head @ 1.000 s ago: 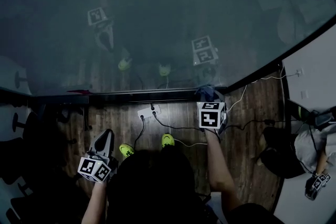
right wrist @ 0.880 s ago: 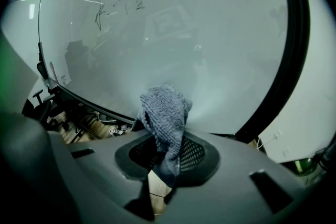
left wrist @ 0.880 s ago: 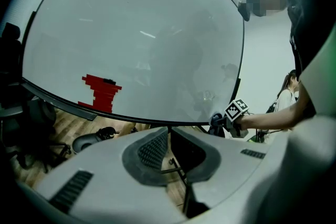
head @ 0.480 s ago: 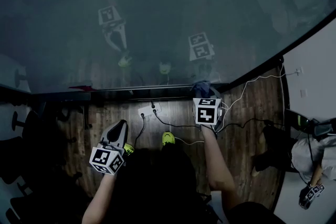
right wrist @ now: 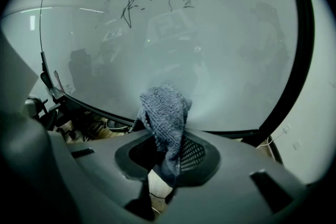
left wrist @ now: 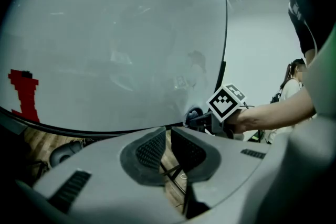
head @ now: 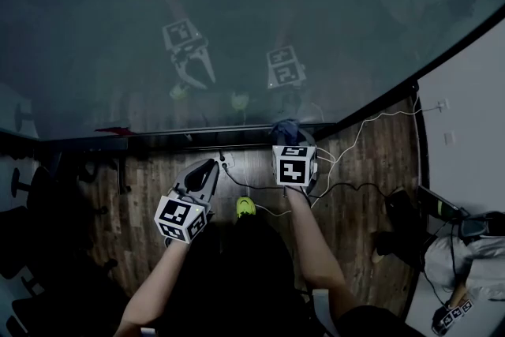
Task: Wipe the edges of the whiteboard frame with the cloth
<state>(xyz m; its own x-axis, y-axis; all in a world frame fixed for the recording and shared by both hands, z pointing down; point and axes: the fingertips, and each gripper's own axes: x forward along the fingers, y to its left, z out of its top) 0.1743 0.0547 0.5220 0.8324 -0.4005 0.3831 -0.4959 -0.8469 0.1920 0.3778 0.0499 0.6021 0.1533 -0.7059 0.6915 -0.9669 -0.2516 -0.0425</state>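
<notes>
Right gripper view: right gripper (right wrist: 165,153) clamps the blue-grey knitted cloth (right wrist: 165,113) against the whiteboard's black bottom frame (right wrist: 237,132). Wiping appears underway; next, slide along. Left gripper (left wrist: 167,147) jaws slightly apart, empty.

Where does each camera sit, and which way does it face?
Head view: on the head, facing steeply down at the whiteboard frame; left gripper, right gripper, forearms show.
Left gripper view: on that gripper, facing the whiteboard; its jaws show.
Right gripper view: likewise; its jaws clamp the cloth.
Shared: head and left gripper views both show the right gripper's cube.
</notes>
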